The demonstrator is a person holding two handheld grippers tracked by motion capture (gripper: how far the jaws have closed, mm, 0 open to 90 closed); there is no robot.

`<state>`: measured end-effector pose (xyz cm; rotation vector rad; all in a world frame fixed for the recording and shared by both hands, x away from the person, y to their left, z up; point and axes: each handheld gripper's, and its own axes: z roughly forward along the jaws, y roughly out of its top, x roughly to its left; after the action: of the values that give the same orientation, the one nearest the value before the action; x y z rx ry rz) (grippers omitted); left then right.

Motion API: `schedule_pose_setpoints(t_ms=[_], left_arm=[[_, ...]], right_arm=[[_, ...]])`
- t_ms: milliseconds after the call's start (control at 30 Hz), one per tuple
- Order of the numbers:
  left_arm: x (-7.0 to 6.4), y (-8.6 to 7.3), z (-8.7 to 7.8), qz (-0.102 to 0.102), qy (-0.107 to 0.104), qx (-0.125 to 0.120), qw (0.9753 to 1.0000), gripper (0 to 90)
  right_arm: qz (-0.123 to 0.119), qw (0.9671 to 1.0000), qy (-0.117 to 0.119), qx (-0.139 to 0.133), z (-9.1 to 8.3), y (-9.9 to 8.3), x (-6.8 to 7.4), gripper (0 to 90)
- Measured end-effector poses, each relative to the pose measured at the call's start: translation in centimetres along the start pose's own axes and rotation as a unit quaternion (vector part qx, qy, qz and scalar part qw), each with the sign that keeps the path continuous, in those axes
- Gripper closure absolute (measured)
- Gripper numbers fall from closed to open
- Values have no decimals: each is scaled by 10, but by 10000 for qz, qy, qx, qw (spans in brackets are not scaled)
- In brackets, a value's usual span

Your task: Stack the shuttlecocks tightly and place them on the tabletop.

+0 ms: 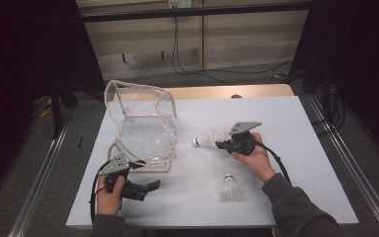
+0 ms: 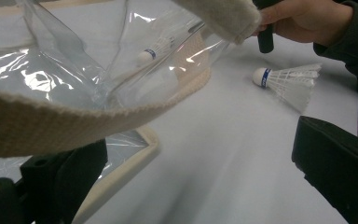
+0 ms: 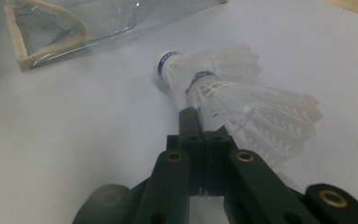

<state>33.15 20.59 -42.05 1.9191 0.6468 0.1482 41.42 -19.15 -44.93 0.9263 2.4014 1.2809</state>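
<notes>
A clear plastic bag (image 1: 145,129) with cream trim stands open on the white sheet, left of centre. My right gripper (image 1: 219,144) (image 3: 193,116) is shut on the feathers of two nested white shuttlecocks (image 1: 206,139) (image 3: 223,91), cork ends towards the bag (image 3: 74,23). Another shuttlecock (image 1: 230,187) (image 2: 289,79) lies loose near the front edge. At the bag's front corner my left gripper (image 1: 148,176) (image 2: 198,149) is open, with the bag's cream strap (image 2: 74,121) draped across just above one jaw. Through the bag's plastic (image 2: 51,70) a held shuttlecock (image 2: 151,53) shows faintly.
The white sheet (image 1: 286,118) covers a wooden table whose far edge (image 1: 212,91) shows. Metal rails (image 1: 44,163) run along both sides. Cables hang by the back wall. Bare sheet lies to the right of the right hand (image 1: 256,158).
</notes>
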Motion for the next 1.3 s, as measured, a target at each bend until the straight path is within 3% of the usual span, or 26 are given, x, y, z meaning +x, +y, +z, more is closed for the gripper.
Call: schedule_pose_setpoints(t_ms=[1300], left_arm=[[0, 0, 1, 1, 7, 2, 10000, 35]], right_arm=[[-71, 9999, -17, 92, 8, 2, 6, 880]])
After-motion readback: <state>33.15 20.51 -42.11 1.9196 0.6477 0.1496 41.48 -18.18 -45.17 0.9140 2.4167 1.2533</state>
